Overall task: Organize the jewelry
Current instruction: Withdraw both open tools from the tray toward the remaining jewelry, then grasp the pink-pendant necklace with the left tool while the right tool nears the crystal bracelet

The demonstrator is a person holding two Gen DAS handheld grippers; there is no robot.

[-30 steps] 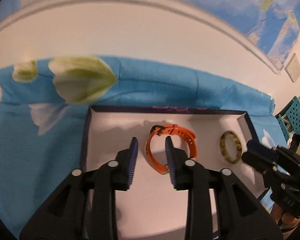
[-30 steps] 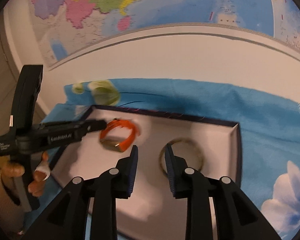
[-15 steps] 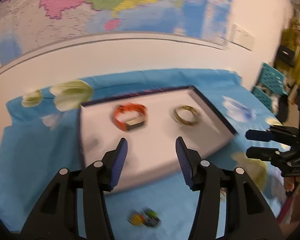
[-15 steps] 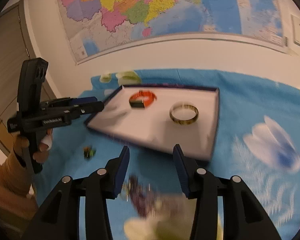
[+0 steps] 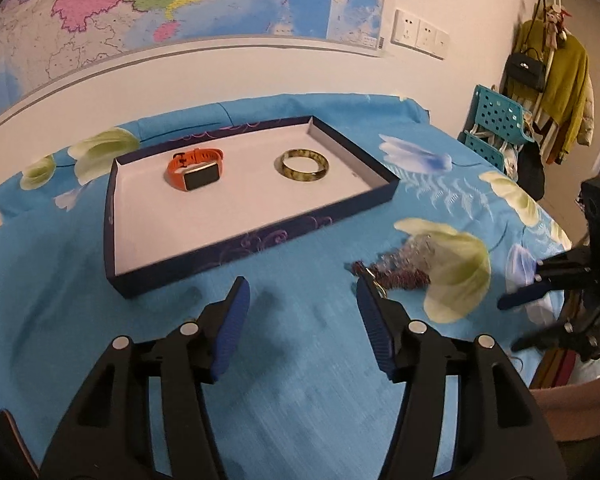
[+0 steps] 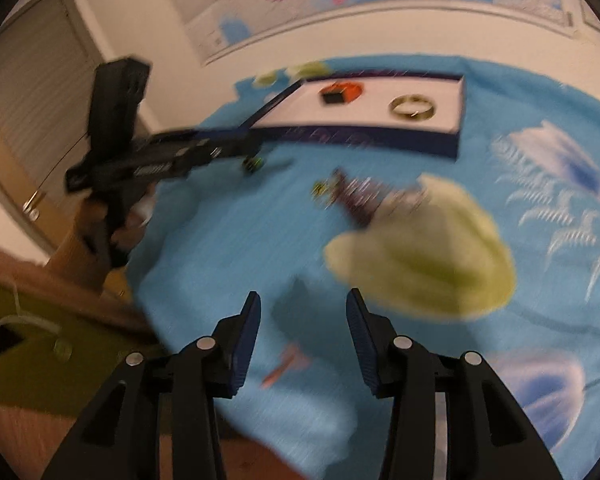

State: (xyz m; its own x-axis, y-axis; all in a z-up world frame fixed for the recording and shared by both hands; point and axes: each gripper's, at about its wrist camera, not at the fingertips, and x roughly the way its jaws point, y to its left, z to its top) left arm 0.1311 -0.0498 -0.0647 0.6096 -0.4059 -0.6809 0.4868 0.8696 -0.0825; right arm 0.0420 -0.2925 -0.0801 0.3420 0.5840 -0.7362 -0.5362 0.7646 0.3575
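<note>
Across the blue flowered cloth (image 5: 260, 360), your biggest risk lies with the loose heap at about two o'clock from the left hand-held gripper (image 5: 302, 316): the tangled chain (image 5: 396, 272) looks thin and knotted, so a pinch at one strand could, I judge, drag the rest along, or snag the fabric and pull it. Both views are smeared, which suggests fast travel; come in like that and the blurred small beaded pieces (image 6: 252, 164) near the tray's front wall could be knocked off the edge. The dark tray (image 5: 260, 236) holds the orange watch (image 5: 194, 174) at eleven o'clock and the greenish bangle (image 5: 304, 166) at twelve, apart from each other. The left jaws are opening with nothing between them; the right hand-held gripper (image 6: 302, 328) stands spread and empty over the cloth's near edge. Compared with a second ago, both tools have pulled back from the tray, where they sat right over the watch and bangle with jaws much narrower, and the loose pieces have come into view.
</note>
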